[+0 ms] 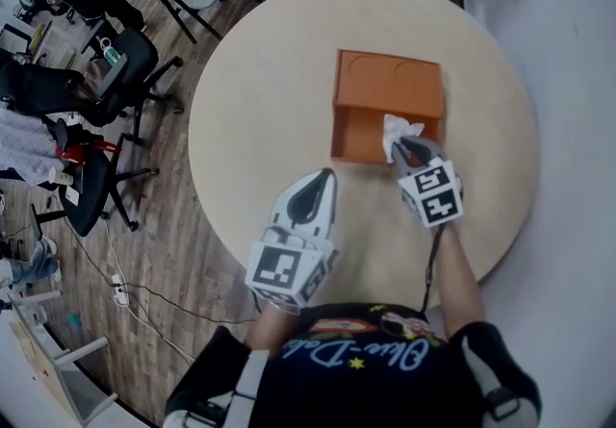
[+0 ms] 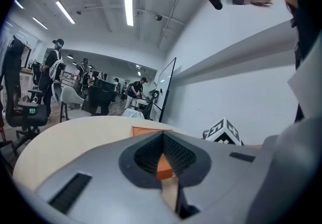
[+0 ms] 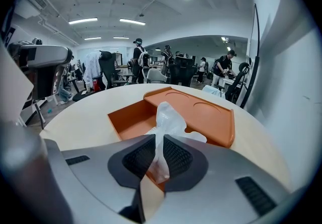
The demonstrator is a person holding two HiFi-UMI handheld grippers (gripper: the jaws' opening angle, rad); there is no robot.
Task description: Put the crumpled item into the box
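Item: crumpled item (image 3: pixel 168 117) = white, thin, wadded sheet. Tissue or film, can't tell which.
Right gripper (image 3: pixel 160 143): jaws closed on the wad's lower end; the bulk sticks up beyond the tips.
Location: item (image 1: pixel 397 131) sits at the near-right corner of the box (image 1: pixel 385 85), over its open well. Whether it touches the box floor: can't tell.
Left gripper (image 1: pixel 325 178): jaws together, nothing btwn them. It hovers over bare desk (image 1: pixel 260 109), near the box's front but apart from it.
Handling (est.): v. light, soft, no stiffness, not fragile. It likely springs open a bit once you let go and may cling to a pad, so give it room to drop.
Grip pt (est.): any spot holds. A pinch across the bulk controls it better than this tail-end pinch, which leaves the top free to flop.
Head view only: both grippers at once, plus the layout of desk, box and right gripper (image 1: pixel 402 149) at the box's near wall.
Right gripper view only: the pinch itself. It also shows the box (image 3: pixel 211 112) as an open well at left and a flat part w/ two round recesses at right.
Left gripper view only: left gripper (image 2: pixel 162 137) closed and empty, w/ an orange sliver of the box in the gap behind the tips. The right gripper's marker cube (image 2: pixel 221 132) shows beyond.
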